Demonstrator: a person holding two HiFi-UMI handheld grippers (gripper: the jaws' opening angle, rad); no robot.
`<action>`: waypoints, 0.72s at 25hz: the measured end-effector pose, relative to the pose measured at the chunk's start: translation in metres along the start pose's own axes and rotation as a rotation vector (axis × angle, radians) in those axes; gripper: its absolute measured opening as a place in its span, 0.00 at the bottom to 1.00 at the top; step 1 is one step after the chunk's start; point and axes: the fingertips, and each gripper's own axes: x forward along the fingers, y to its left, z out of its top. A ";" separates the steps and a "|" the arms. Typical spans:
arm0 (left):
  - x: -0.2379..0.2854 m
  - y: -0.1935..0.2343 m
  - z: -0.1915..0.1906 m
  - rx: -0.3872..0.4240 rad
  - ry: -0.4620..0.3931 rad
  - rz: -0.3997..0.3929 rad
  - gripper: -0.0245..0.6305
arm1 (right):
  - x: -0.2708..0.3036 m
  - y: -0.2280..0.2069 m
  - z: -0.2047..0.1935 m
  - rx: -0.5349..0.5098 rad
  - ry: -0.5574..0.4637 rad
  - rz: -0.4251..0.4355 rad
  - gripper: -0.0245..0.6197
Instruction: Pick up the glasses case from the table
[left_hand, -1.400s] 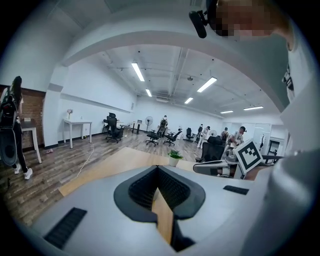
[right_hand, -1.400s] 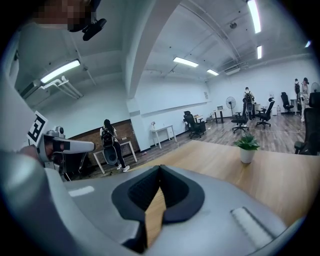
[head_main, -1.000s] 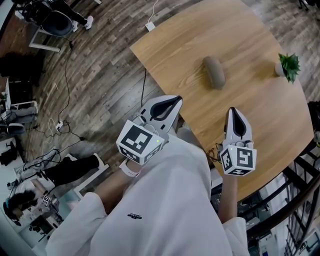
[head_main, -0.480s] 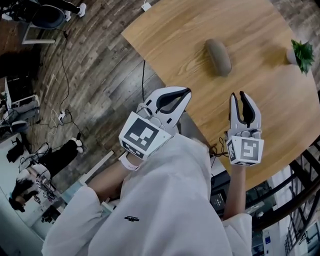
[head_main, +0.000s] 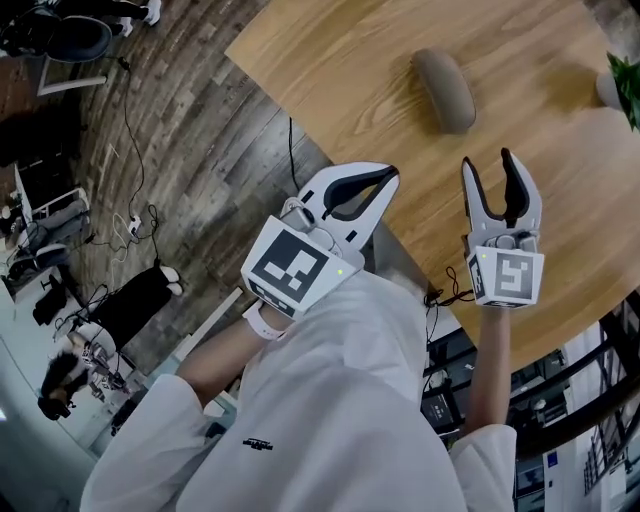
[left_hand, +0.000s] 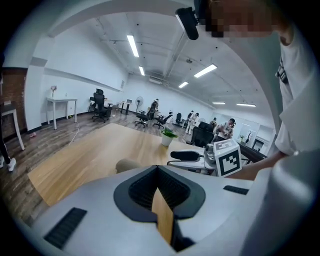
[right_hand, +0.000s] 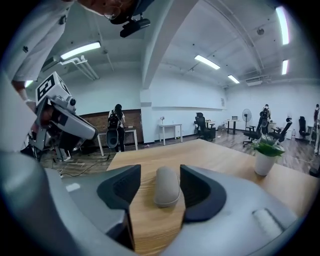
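The glasses case (head_main: 445, 90), a grey-brown oval pouch, lies on the wooden table (head_main: 340, 70). My right gripper (head_main: 491, 166) hovers over the table a short way short of the case. Its jaws have just been opening and stand apart with nothing between them. In the right gripper view the case (right_hand: 166, 186) shows framed between the two jaws, farther ahead. My left gripper (head_main: 387, 177) is shut and empty above the table's near edge. In the left gripper view the case (left_hand: 126, 165) peeks out over the shut jaws, left of the right gripper (left_hand: 192, 157).
A small potted plant (head_main: 622, 82) stands at the table's right side and also shows as the plant (right_hand: 264, 155) to the right of the case. Cables and office chairs (head_main: 60, 35) are on the wood floor to the left. People stand in the far room.
The right gripper's jaws have gone from shut to apart. Both grippers have moved forward toward the case and sunk closer to the table.
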 end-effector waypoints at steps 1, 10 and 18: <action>0.001 0.000 -0.001 -0.010 0.003 -0.003 0.04 | 0.002 0.000 -0.004 -0.002 0.005 0.005 0.45; 0.018 0.010 -0.016 -0.047 0.020 0.001 0.04 | 0.026 -0.002 -0.051 -0.042 0.063 0.040 0.67; 0.024 0.021 -0.027 -0.058 0.033 -0.004 0.04 | 0.056 -0.003 -0.065 -0.057 0.088 0.048 0.75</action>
